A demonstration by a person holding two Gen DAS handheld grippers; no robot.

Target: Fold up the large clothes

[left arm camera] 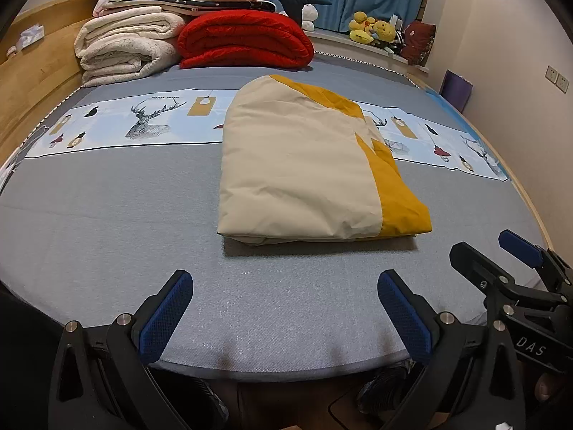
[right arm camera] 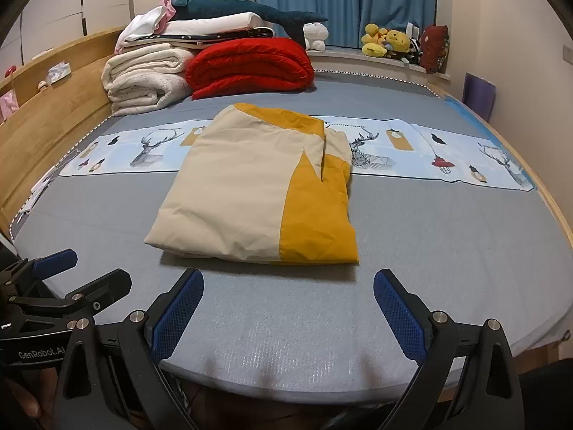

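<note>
Both claws hang empty at the near edge of the bed: the left claw (left arm camera: 286, 308) with its blue pads spread wide along the bottom of its own frame, the right claw (right arm camera: 288, 308) likewise agape in its own view, each also visible from the side in the other's lower corner. Neither touches cloth. Just beyond them, in the centre of both frames, the cream-and-mustard garment (left arm camera: 308, 165) lies on the grey bed (left arm camera: 107, 222) as a compact, roughly rectangular bundle, its far end overlapping the printed deer strip (left arm camera: 143, 122). By the look of it the folding is largely done; at most a final tidy or setting aside appears to remain. Toward the upper left, stacked white blankets (left arm camera: 125, 46) and a red quilt (left arm camera: 243, 39) sit at the headboard.
</note>
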